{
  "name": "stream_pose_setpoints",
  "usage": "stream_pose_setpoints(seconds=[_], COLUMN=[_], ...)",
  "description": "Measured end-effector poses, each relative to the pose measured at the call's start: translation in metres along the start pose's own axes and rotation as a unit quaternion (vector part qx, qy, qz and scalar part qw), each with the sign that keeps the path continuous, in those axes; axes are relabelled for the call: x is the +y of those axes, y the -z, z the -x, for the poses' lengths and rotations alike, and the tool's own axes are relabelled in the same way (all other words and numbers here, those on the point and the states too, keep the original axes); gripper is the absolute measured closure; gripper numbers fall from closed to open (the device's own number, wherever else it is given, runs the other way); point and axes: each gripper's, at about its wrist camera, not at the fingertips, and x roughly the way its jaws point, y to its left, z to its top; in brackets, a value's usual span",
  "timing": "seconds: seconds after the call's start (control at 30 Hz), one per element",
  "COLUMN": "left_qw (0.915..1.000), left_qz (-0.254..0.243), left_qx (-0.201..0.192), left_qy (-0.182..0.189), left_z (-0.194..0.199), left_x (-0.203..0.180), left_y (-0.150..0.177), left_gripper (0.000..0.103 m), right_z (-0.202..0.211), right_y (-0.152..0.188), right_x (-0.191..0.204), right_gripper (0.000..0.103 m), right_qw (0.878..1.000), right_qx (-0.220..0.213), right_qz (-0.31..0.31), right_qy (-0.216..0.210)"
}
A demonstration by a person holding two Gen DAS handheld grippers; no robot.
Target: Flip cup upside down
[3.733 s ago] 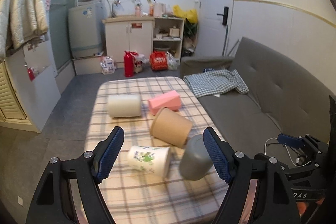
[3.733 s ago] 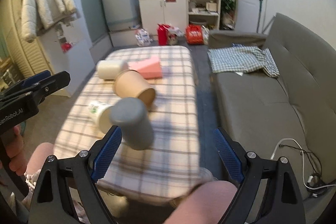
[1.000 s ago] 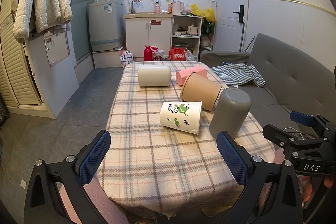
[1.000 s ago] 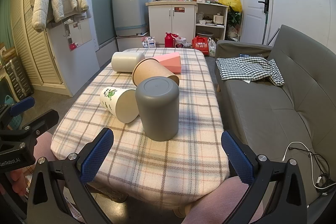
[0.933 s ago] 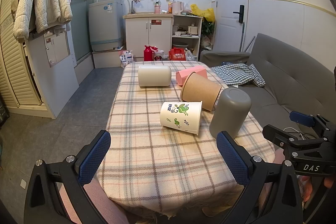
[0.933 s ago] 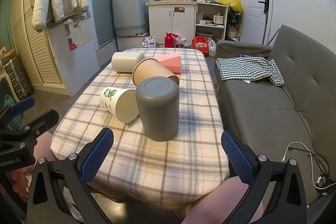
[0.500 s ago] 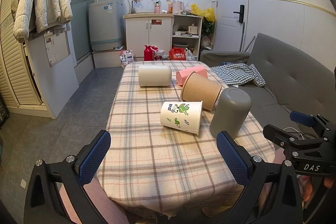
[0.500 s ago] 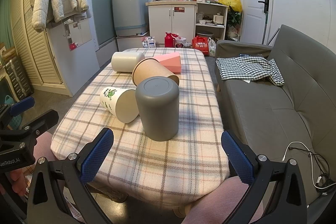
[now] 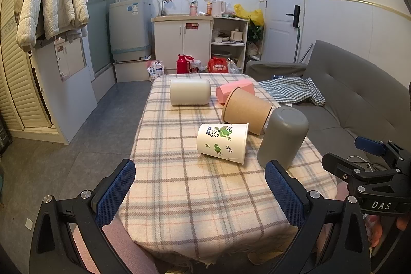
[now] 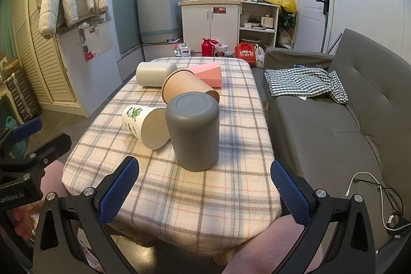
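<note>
A grey cup (image 9: 282, 136) (image 10: 193, 130) stands upside down on the plaid-covered table (image 9: 205, 191) (image 10: 231, 186), near its right edge. A white cup with green leaf print (image 9: 222, 142) (image 10: 145, 125), a brown paper cup (image 9: 246, 110) (image 10: 188, 89) and a cream cup (image 9: 190, 91) (image 10: 155, 73) lie on their sides. My left gripper (image 9: 200, 191) is open and empty, held back at the table's near edge. My right gripper (image 10: 204, 188) is open and empty, just short of the grey cup.
A pink box (image 9: 235, 91) (image 10: 208, 73) lies behind the brown cup. A grey sofa (image 10: 346, 125) with a checked cloth (image 10: 305, 82) runs along the table's right side. Cabinets and a washing machine (image 9: 129, 28) stand at the far wall.
Since 3.7 s ago both grippers have pulled back from the table and the grey cup stands upside down, free of the right gripper. Over the last second nothing has moved.
</note>
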Motion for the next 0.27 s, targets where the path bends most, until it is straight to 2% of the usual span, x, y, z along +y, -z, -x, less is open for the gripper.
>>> stream_pose_setpoints(seconds=[0.27], left_qw=[1.0], left_qz=[0.0], left_qx=[0.0], left_qy=[0.0], left_z=[-0.0001], left_x=[0.0017], left_y=[0.0009], left_gripper=[0.0], right_z=[-0.0006], right_y=[0.0004], right_x=[0.0001], right_gripper=[0.0], right_qw=[1.0], right_qx=[0.001], right_qz=[0.0], right_qy=[0.0])
